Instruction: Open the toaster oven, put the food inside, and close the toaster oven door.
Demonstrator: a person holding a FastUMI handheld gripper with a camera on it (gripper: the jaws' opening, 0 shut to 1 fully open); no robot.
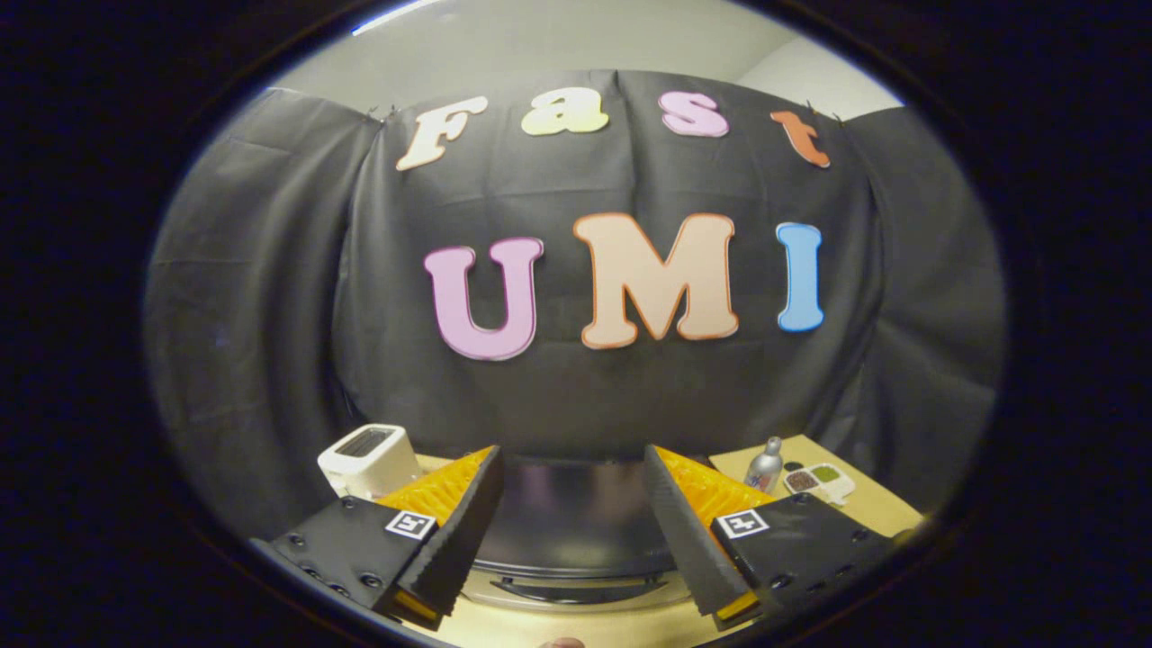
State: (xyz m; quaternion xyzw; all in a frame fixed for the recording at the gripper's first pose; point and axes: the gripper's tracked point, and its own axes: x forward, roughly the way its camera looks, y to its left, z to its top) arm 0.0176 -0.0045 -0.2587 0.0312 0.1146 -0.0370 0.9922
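On the table [877,504], just ahead of the gripper [573,517], sits the toaster oven [576,531]; its dark top fills the gap between the fingers, which stand wide apart and hold nothing. A pale handle bar shows low on its near front, so the door looks closed. Far left: a white toaster [367,459]. Far right: a metal bottle [764,466] beside a small dish [819,480]. Food not identified. Judged step: approach for opening; next move calls for dropping to the handle and gripping it.
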